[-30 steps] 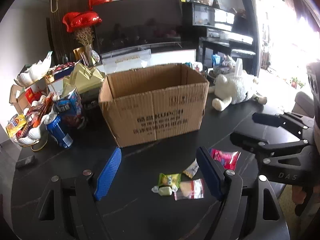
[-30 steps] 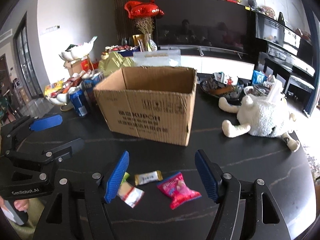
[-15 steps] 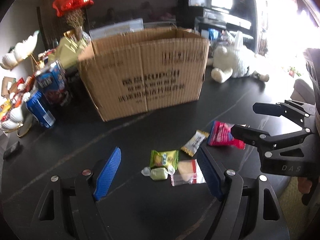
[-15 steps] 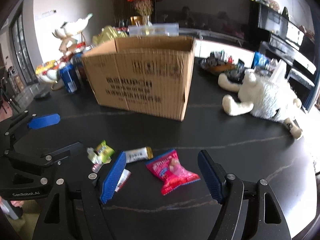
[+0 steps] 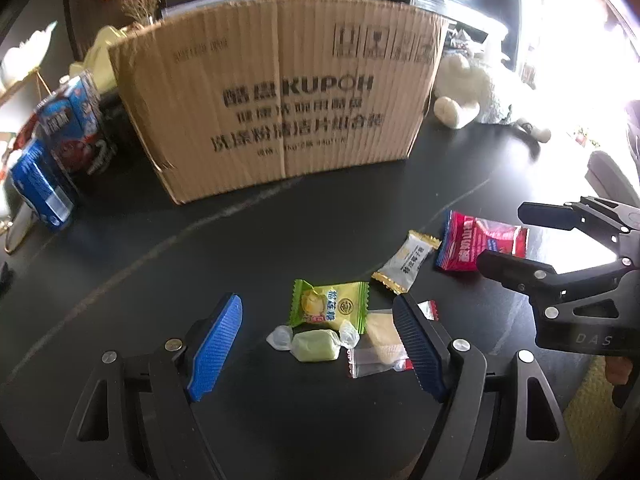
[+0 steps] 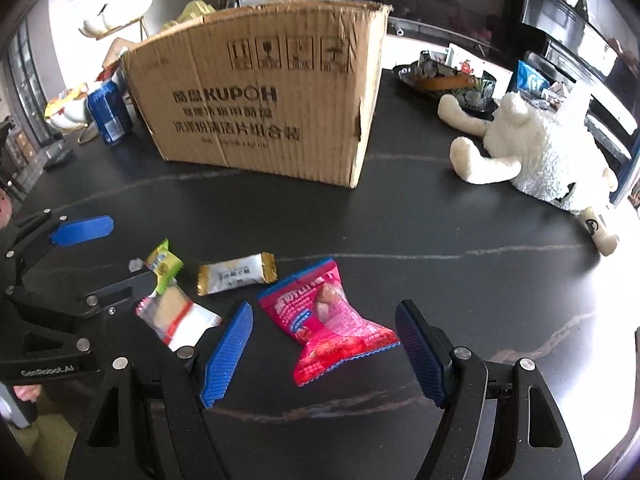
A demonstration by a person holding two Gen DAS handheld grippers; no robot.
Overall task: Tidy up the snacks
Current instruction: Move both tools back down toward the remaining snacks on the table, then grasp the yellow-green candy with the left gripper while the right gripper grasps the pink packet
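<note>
Left wrist view: five snacks lie loose on the dark table (image 5: 120, 300) in front of the cardboard box (image 5: 280, 100), none packed as far as can be seen. Left gripper (image 5: 318, 344) is spread wide around the green candy (image 5: 314, 345). Right gripper (image 6: 324, 354) gapes empty over the red packet (image 6: 328, 320). Judging by this, sorting has barely begun; the box's inside is hidden.

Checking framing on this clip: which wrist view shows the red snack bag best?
The right wrist view: the red snack bag lies whole between the open right gripper fingers. In the left wrist view it sits far off to the side, partly hidden behind that gripper.
</note>
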